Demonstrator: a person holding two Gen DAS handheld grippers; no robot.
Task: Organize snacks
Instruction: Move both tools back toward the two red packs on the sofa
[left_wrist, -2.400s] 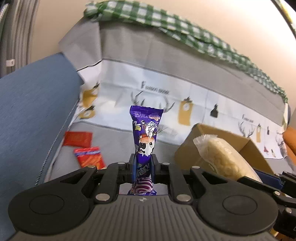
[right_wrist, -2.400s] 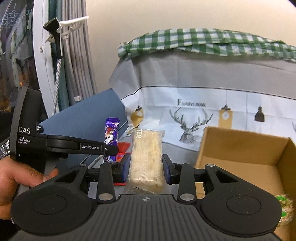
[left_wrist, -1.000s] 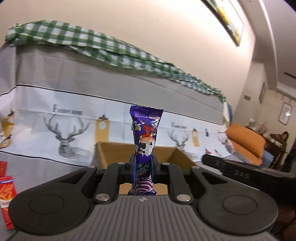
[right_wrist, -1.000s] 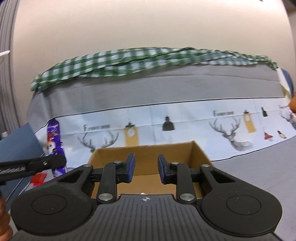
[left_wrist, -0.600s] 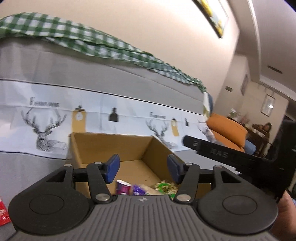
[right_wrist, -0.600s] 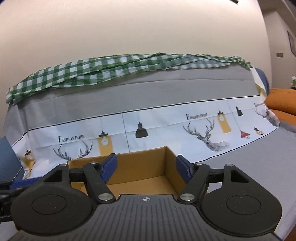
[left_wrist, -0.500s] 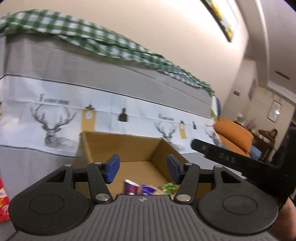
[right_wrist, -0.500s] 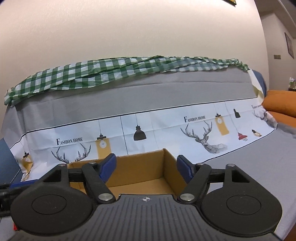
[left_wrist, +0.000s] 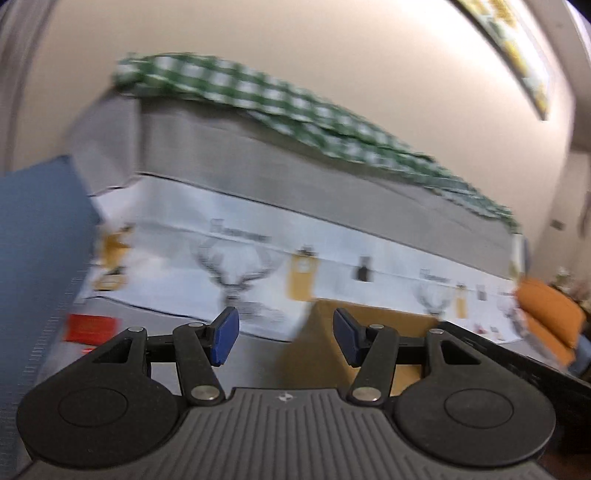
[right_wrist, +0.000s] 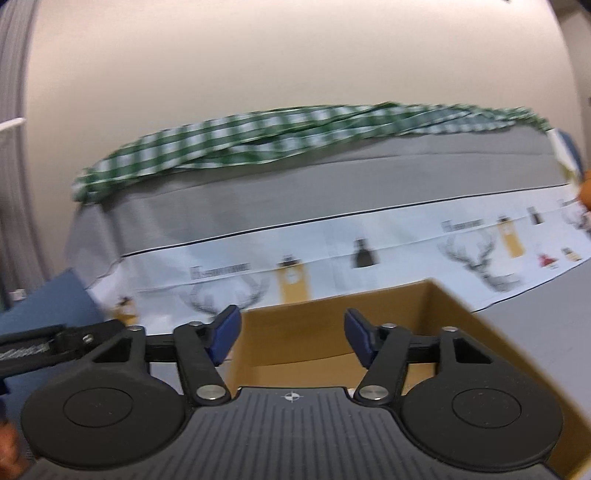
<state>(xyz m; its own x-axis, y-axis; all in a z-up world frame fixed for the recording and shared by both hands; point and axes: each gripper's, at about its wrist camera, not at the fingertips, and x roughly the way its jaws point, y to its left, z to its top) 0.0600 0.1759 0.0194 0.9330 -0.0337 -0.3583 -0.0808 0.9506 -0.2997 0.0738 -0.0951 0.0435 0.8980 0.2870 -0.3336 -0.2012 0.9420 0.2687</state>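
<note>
While both my grippers hang over the grey sofa, nothing sits between their blue pads. My left gripper (left_wrist: 284, 341) has its jaws partly open, the brown box (left_wrist: 384, 317) just past its right pad. My right gripper (right_wrist: 291, 341) has just been closing a little, yet gapes empty over the box (right_wrist: 332, 332). A red snack packet (left_wrist: 90, 326) lies off left.

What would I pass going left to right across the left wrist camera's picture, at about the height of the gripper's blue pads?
blue cushion → red snack packet → left gripper, open and empty → cardboard box → orange cushion
</note>
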